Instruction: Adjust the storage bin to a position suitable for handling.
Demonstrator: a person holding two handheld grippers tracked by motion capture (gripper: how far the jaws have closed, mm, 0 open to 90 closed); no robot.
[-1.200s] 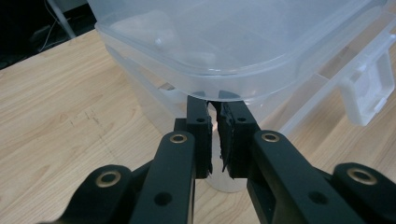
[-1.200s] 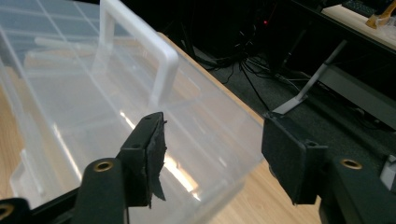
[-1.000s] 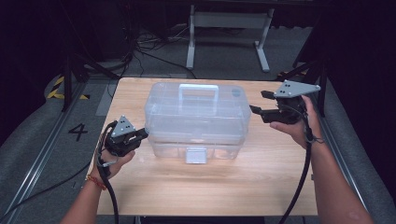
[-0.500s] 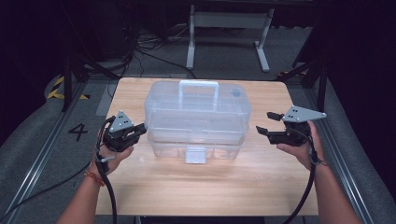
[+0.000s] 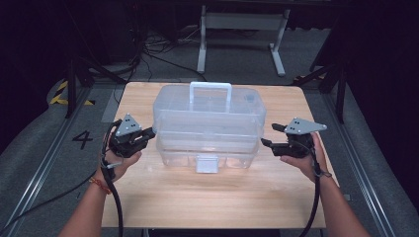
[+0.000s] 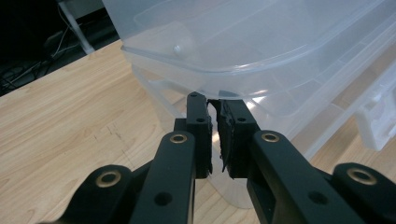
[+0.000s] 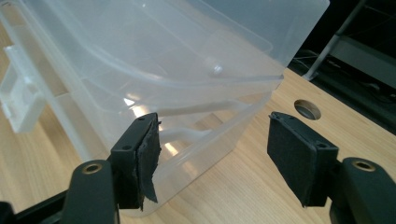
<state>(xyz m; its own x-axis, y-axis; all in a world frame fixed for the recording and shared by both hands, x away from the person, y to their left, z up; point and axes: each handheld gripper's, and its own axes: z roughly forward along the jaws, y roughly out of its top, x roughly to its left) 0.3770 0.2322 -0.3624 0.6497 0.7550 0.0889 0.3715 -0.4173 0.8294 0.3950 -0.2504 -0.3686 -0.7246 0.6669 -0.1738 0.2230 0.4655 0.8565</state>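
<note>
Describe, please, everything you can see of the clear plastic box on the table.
The clear plastic box is a translucent, lidded case with rounded corners, standing upright and level near the middle of the wooden table. A white handle stands up from its lid, and a whitish latch hangs on the front wall. Its inside looks empty. The left tool, shut, sits right at its left end under the lid's rim; the right tool, open, stands near its right end without touching.

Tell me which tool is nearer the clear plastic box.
Left. The left tool, jaws shut, has its tips right at the end wall of the clear plastic box. The right tool, jaws open, sits a small gap off the opposite end.
</note>
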